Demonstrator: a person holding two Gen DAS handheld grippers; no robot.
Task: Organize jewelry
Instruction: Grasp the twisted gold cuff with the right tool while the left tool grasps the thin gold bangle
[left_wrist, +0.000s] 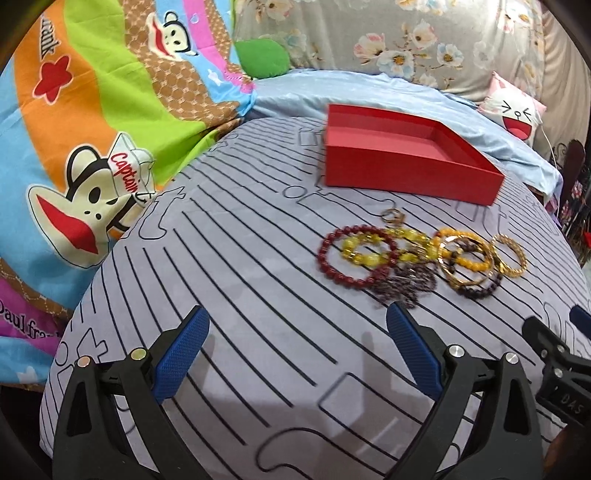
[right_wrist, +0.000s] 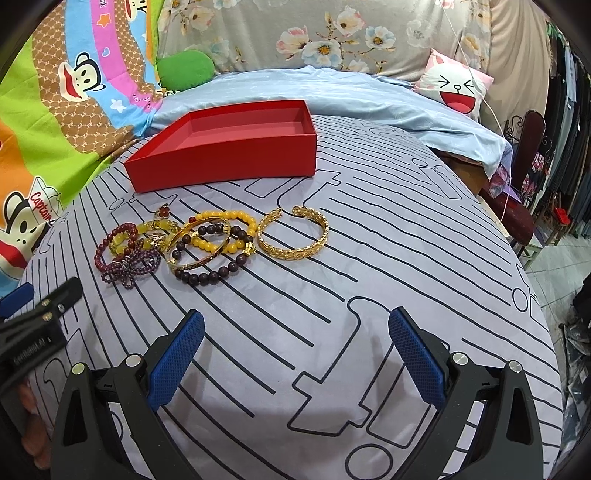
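Bright, even indoor light falls across the striped bedspread (right_wrist: 332, 258), with only faint, soft shadows beneath the jaws. Fisheye lenses bow straight lines and darken the corners. The red box (left_wrist: 406, 162) appears slightly motion-blurred in the left view.

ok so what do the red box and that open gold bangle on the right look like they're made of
Red box: looks like matte cardboard, with flat thin walls, crisp folded edges and no shine; it is empty inside.

Gold bangle: looks like gold-coloured metal, shiny with a textured, woven-looking surface and an open gap at the top. Whether it is solid gold or plated cannot be told.
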